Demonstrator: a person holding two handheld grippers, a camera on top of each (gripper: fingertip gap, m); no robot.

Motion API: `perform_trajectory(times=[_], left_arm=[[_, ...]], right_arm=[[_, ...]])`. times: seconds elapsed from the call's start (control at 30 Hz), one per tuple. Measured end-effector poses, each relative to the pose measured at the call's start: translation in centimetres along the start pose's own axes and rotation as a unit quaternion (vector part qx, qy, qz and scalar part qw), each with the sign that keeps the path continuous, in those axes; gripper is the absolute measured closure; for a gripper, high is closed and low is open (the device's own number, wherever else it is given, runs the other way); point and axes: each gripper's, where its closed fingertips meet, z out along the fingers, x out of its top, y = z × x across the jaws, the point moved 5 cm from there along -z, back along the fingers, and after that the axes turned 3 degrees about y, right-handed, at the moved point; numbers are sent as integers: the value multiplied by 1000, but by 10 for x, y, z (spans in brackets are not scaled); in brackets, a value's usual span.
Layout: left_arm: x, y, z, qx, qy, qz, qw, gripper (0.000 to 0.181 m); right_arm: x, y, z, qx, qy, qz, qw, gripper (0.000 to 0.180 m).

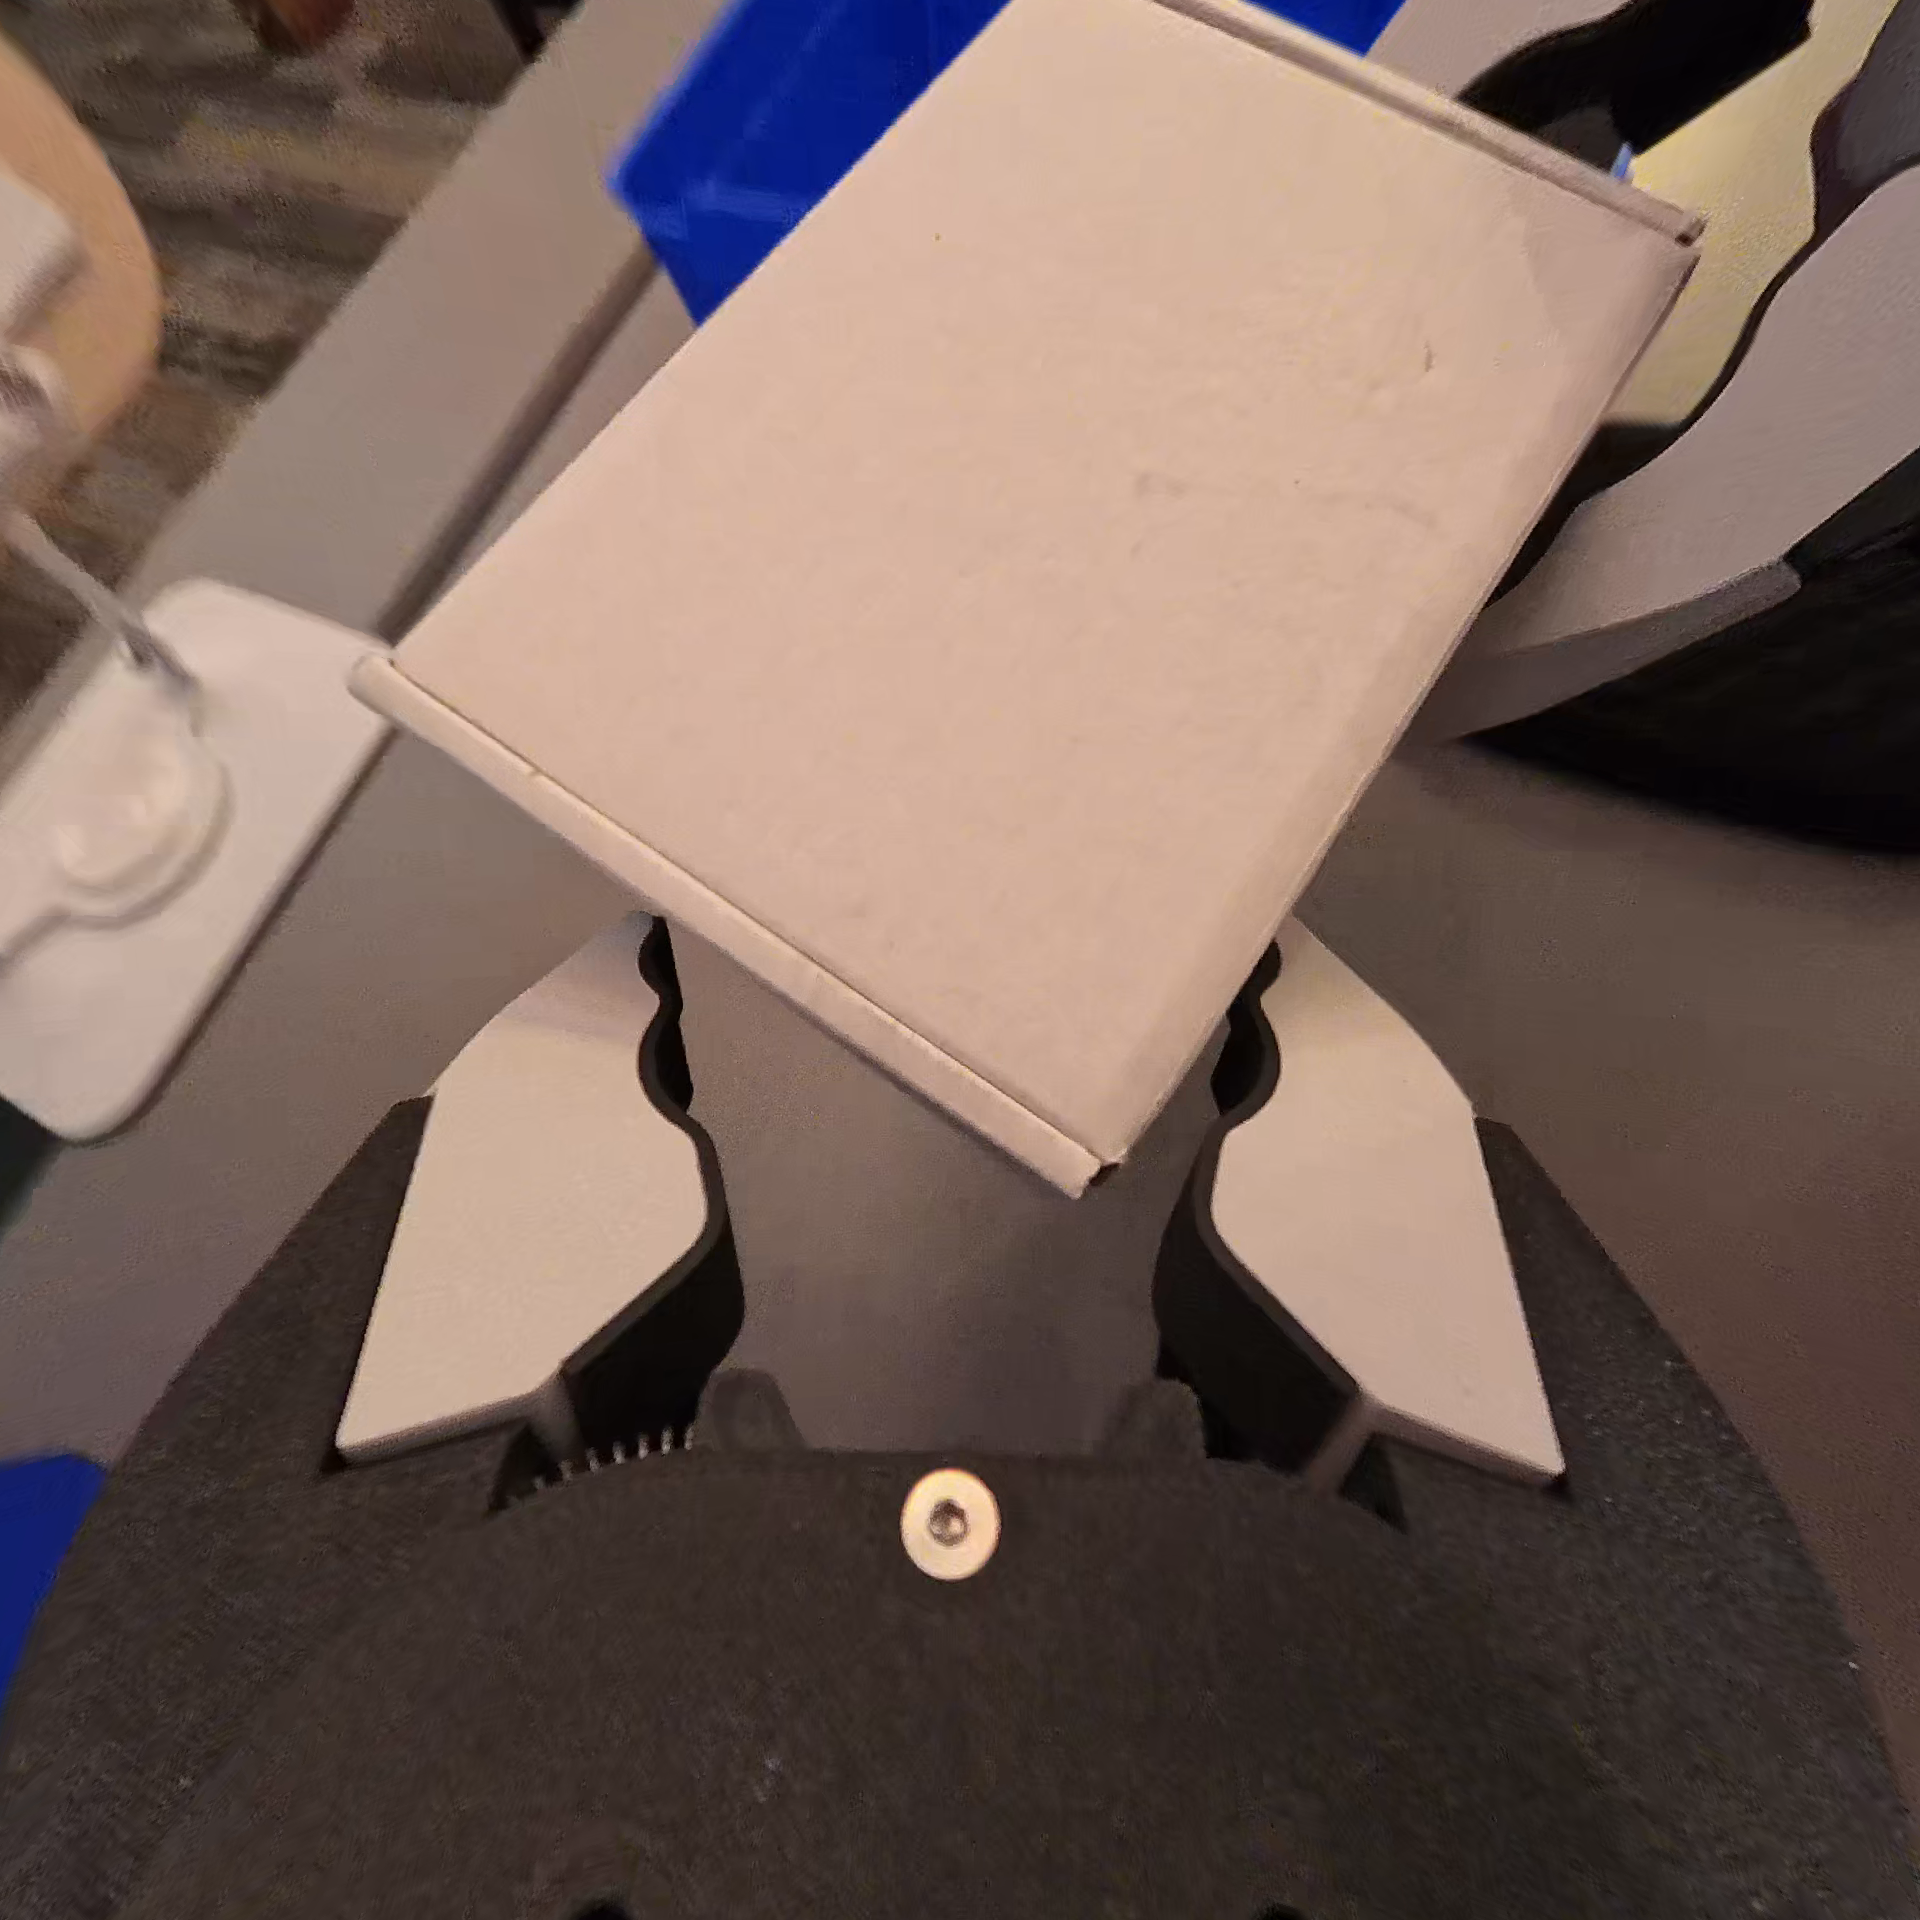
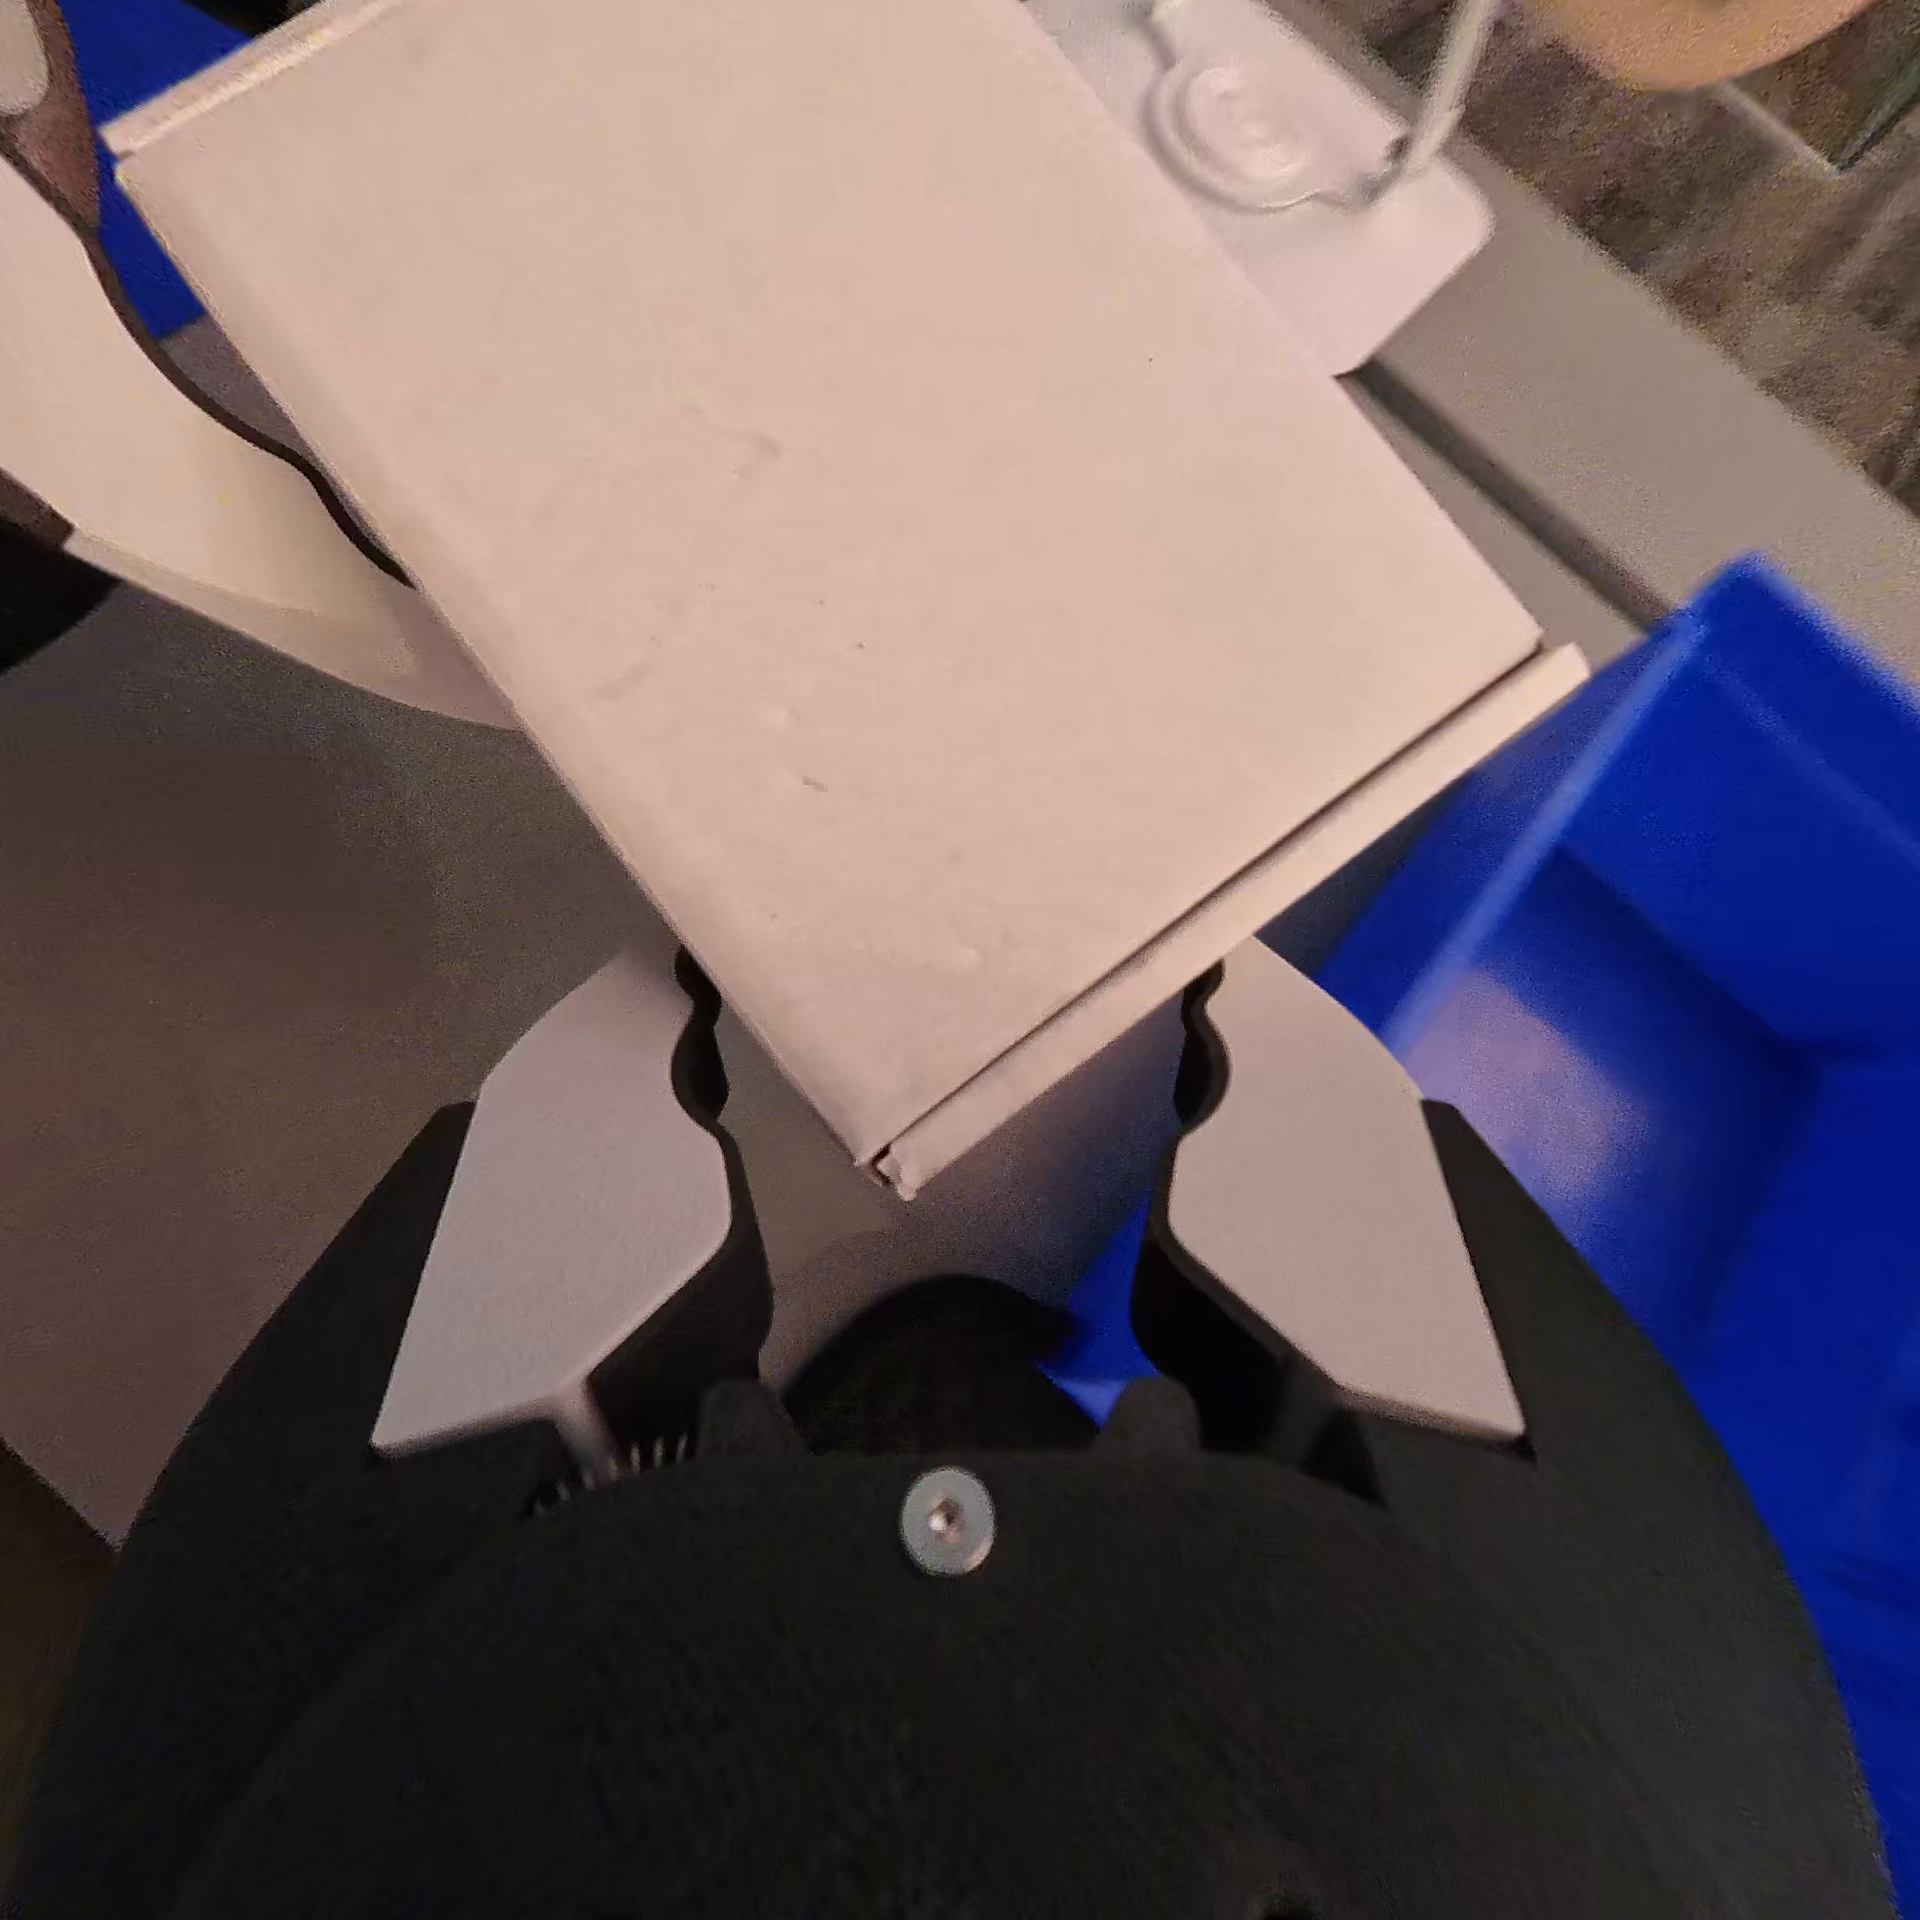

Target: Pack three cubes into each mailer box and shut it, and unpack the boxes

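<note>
A closed white mailer box [image 1: 997, 540] lies tilted on the grey table, its lid down. In the left wrist view its near corner sits between the wide-spread fingers of my left gripper [image 1: 966, 930]. The fingertips reach the box's two edges and are partly hidden under them. In the right wrist view the opposite corner of the box [image 2: 790, 540] sits the same way between the spread fingers of my right gripper [image 2: 951, 977]. Each gripper shows past the box in the other's view: the right [image 1: 1683, 540], the left [image 2: 156, 468]. No cubes are visible.
A blue plastic bin [image 2: 1683, 914] stands right of the right gripper and shows behind the box in the left wrist view [image 1: 769, 135]. A white plate with a clear disc and a wire [image 1: 135, 831] lies at the table's edge, also in the right wrist view [image 2: 1309, 177].
</note>
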Motion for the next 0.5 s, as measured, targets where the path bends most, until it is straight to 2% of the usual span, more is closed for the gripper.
perform_trajectory(times=[0.17,0.27,0.37,0.5], left_arm=[[96,-18,24,-39,15,44,998,80],[131,-19,46,-68,17,51,996,80],[132,-12,59,-74,10,62,995,80],[96,-3,54,-67,9,36,997,80]], right_arm=[[24,71,-50,-40,10,57,998,92],[21,100,-68,-54,22,96,994,91],[7,104,-71,-48,31,116,992,91],[-3,81,-53,-27,27,105,994,90]])
